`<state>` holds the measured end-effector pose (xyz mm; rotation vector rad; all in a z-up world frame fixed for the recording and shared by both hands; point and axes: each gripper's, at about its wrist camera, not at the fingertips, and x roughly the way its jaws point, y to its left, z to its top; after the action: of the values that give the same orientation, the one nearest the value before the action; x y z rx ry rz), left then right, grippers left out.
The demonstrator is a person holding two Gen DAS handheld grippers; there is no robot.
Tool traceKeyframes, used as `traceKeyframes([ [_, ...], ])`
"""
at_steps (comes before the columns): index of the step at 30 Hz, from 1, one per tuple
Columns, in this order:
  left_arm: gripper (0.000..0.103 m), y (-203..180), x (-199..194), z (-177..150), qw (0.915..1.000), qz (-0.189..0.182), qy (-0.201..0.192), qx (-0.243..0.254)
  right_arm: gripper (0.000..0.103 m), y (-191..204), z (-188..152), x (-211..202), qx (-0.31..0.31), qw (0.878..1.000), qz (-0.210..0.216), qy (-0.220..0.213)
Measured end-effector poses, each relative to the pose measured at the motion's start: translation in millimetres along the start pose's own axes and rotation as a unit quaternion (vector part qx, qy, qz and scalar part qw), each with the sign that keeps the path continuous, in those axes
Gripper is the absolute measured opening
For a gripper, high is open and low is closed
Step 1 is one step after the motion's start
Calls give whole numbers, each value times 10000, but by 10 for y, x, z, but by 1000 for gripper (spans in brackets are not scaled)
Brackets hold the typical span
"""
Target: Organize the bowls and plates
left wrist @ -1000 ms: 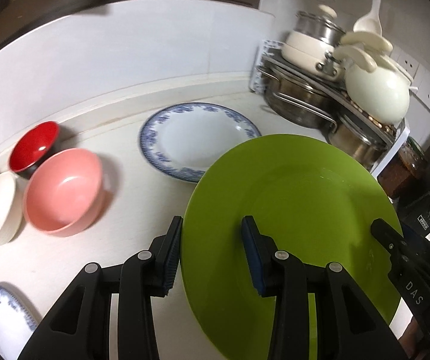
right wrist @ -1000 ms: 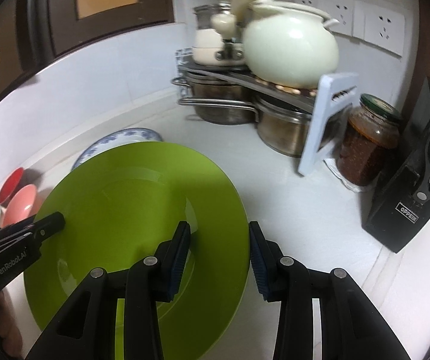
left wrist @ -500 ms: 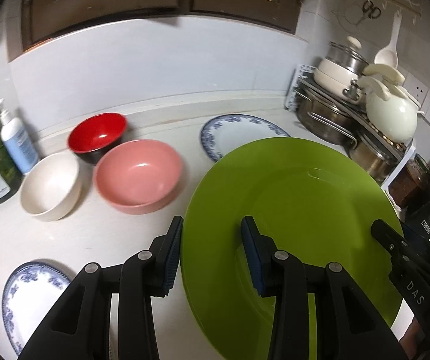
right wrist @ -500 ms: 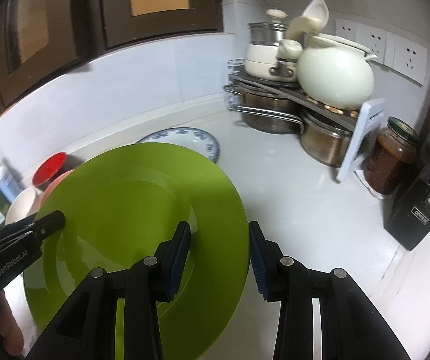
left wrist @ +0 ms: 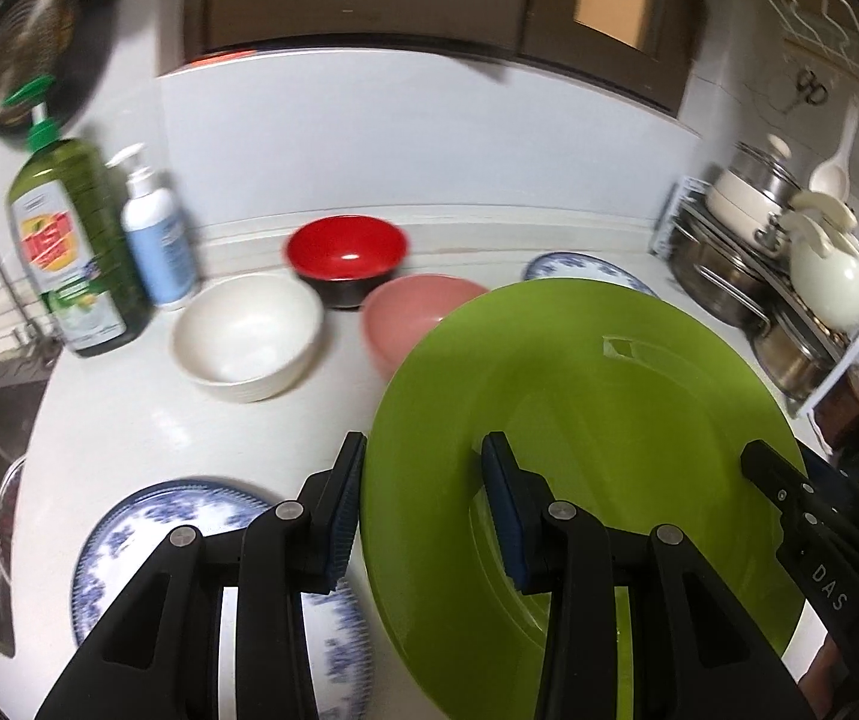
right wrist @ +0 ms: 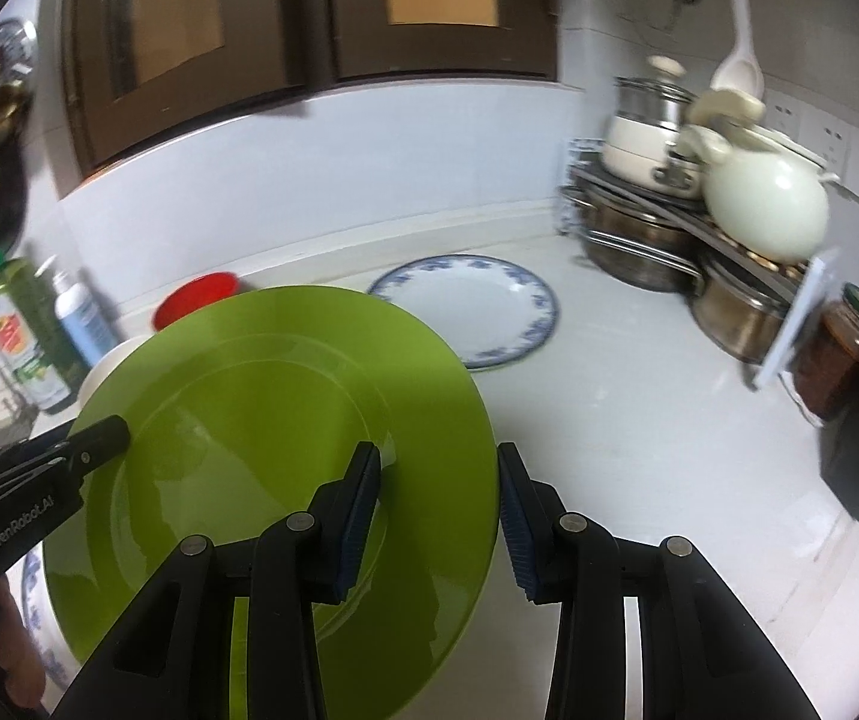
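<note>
Since the earlier frames the green plate (left wrist: 585,456) has been carried leftward along the desk (right wrist: 639,420): the pot rack (left wrist: 747,294) has slid toward the right edge of the left wrist view, and the dish-soap bottle (left wrist: 69,252) and pump bottle (left wrist: 156,234) at the desk's back left, by the sink, have come into sight. The plate is held clear of the desk, tilted, between both grippers. The left gripper (left wrist: 423,498) is clenched on the plate's left rim and the right gripper (right wrist: 438,510) on its right rim, each with one pad above and one below the rim.

Below the plate, a blue-patterned plate (left wrist: 189,546) lies at the desk's front left; a second blue-patterned plate (right wrist: 471,309) lies toward the back right. A white bowl (left wrist: 249,342), a red bowl (left wrist: 345,255) and a pink bowl (left wrist: 411,318) are grouped near the back edge.

Handling judgement: the plate appears stiff, glossy and probably slippery, and breakable if ceramic. A rim hold on opposite sides is judged suitable; it should be kept level and lowered gently, presumably onto the front-left plate.
</note>
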<state>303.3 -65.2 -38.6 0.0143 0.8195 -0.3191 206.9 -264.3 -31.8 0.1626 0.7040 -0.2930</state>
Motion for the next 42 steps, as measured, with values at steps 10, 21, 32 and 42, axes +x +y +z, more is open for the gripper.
traceKeyframes([
  [10,39,616,-212,-119,9980,443,-66,-451,40,637,-33,-10,-424,9980,469,47],
  [21,39,1234,-385,-298,9921,884,-30,-889,40,1274,-114,53,-841,9918,944,200],
  [32,39,1725,-415,-549,9855,1197,188,-1185,40,1802,-293,122,-1183,9839,1261,441],
  [42,39,1984,-301,-777,9818,1318,495,-1272,40,2116,-510,261,-1402,9771,1363,842],
])
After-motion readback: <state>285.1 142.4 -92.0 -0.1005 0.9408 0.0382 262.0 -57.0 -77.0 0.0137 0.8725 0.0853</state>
